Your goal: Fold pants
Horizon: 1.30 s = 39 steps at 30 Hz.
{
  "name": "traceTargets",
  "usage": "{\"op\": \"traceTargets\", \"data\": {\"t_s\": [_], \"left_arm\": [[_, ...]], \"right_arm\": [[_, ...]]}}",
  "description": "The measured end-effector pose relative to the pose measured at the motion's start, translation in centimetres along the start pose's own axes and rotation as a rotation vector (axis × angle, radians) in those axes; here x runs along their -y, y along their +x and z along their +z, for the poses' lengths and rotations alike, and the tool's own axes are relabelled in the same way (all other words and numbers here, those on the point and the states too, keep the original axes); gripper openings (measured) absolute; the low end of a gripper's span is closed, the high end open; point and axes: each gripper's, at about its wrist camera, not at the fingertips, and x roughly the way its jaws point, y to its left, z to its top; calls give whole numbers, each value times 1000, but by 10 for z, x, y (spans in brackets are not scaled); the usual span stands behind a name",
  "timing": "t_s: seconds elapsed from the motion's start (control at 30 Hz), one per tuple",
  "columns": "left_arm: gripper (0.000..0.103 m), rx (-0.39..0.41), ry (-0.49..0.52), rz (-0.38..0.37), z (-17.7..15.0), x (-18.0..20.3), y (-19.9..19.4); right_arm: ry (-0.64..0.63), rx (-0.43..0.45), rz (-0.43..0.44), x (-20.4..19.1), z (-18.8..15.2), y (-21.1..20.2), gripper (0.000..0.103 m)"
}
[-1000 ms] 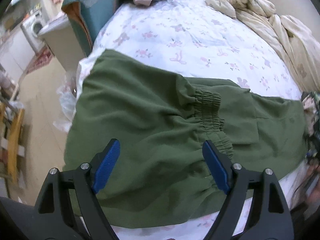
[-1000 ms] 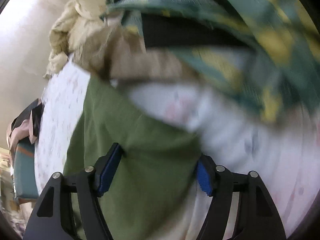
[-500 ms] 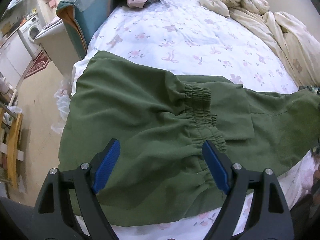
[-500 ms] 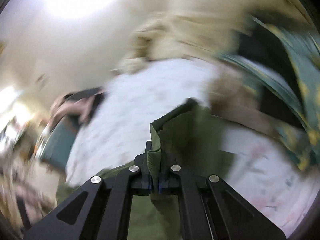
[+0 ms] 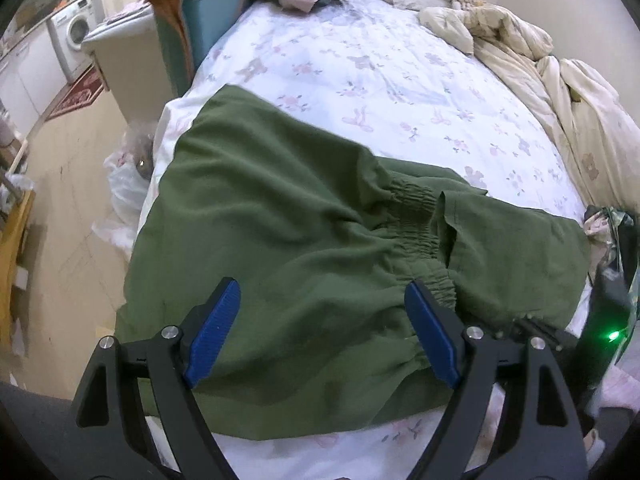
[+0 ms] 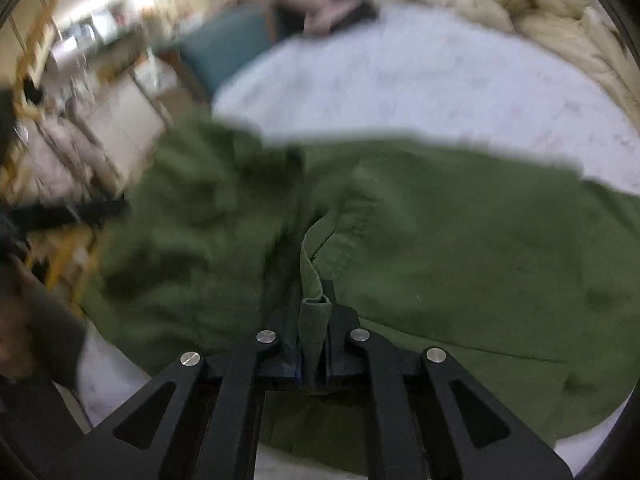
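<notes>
Across the near edge of the floral bed [image 5: 360, 60] lay the green pants [image 5: 280, 240], soft and limp; right gripper [image 6: 314, 332] pinched a hem fold, left gripper [image 5: 320, 332] hovered agape near the elastic waistband [image 5: 420, 220], probably the firmest hold.

We are holding our left tongs [image 5: 322, 330] wide apart, blue pads [image 5: 212, 332] at eight and four o'clock; our right tongs [image 6: 314, 340] are clamping pants fabric [image 6: 314, 308].

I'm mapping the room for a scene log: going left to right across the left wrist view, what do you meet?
Washing machine → teal cushion → green pants → cream duvet.
</notes>
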Motion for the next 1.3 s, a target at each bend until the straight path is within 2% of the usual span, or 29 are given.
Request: {"op": "traceTargets", "data": {"t_s": [0.07,0.13,0.2,0.23,0.27,0.3,0.37,0.4,0.43,0.47,0.5,0.57,0.63,0.7,0.73,0.8,0.83,1.0,1.1,1.17,1.23,1.3], "left_arm": [[82,-8,-22,-14,0,-4,-2],[82,-18,-50,-38,0,-7,-3],[82,-31,-69,-64,2,-6,-3],[82,-38,-72,-78,2,-3,-2],[82,-40,-71,-84,3,-1,-2],[82,-39,-64,-89,4,4,-2],[82,-31,-40,-89,5,13,-2],[82,-27,-30,-89,6,17,-2],[82,-25,-20,-88,6,20,-2],[82,-24,-9,-86,6,24,-1],[82,-25,-3,-85,6,25,-1],[82,-23,0,-77,6,27,0],[82,-24,-4,-69,6,27,2],[82,-24,-10,-63,6,27,3],[82,-23,-9,-58,6,27,4],[82,-16,-3,-42,6,26,4],[82,-13,-1,-36,6,26,5],[82,-18,-38,-56,8,17,3],[82,-24,-48,-93,9,19,0],[82,-17,-31,-105,7,23,-4],[82,-7,-17,-115,5,26,-10],[82,-3,-17,-127,3,25,-14]], "right_arm": [[18,-5,33,3,-2,-6,28],[74,54,82,18,-1,-34,44],[145,138,122,37,4,-67,75],[179,179,149,48,7,-86,77],[194,209,158,57,9,-101,76],[218,264,104,72,10,-120,74],[323,334,-82,109,7,-147,74],[451,342,-161,147,-2,-158,68],[574,331,-191,179,-10,-162,62],[710,320,-211,213,-23,-164,45],[797,315,-234,236,-33,-165,37],[961,317,-281,276,-60,-165,37],[1072,285,-223,302,-78,-149,37],[1077,259,-202,309,-81,-134,31],[1048,239,-225,309,-78,-129,27],[1001,217,-278,308,-70,-126,5],[980,205,-305,305,-67,-126,3],[966,323,-346,277,-73,-170,3],[834,404,-389,237,-62,-207,3],[745,468,-385,214,-57,-230,3],[629,524,-354,188,-43,-245,3],[518,528,-293,163,-23,-248,3]]}}
